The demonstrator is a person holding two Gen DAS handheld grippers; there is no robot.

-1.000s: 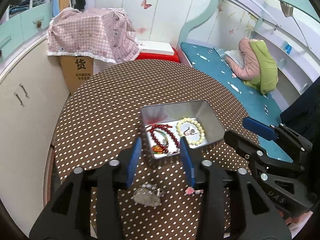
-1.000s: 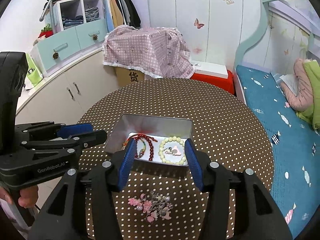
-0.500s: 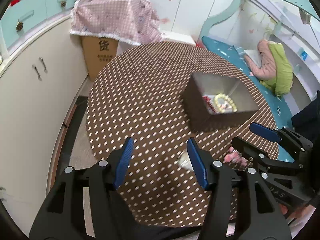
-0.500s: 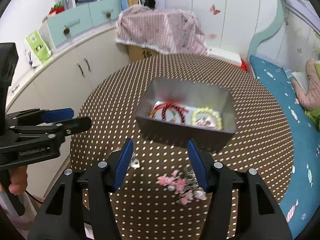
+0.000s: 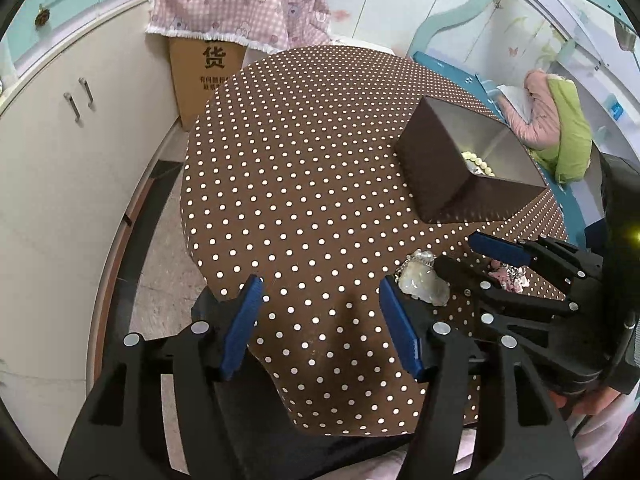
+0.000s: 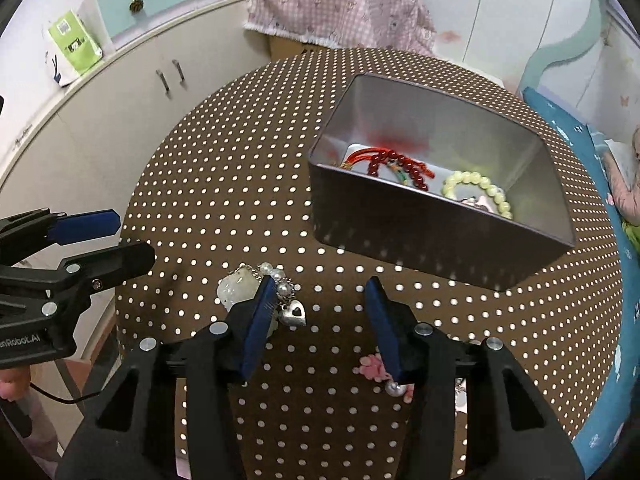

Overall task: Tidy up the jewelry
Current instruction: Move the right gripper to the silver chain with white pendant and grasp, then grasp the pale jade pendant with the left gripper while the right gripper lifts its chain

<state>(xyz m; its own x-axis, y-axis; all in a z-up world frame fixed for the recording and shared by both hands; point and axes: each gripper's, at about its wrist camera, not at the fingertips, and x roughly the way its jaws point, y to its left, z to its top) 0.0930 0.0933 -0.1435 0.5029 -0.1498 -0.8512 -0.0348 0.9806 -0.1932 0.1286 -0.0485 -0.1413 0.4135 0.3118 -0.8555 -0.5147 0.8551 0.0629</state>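
both our grippers gape empty: right gripper above the pendant, metal tin at one o'clock; left gripper over the dotted surface.

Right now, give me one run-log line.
left gripper: open | right gripper: open | tin: two bracelets | pendant, pink piece: on table

Metal box sits on the round table, toward its far right in the right wrist view; inside it, bead bracelet with tassel on the left, pale bead bracelet on the right. On the table in front of the box: stone pendant with pearl chain and heart charm at left, flower-and-pearl piece at right, apart from each other. Behind the table, cloth-covered cardboard box; cabinets to the left, bed to the right.
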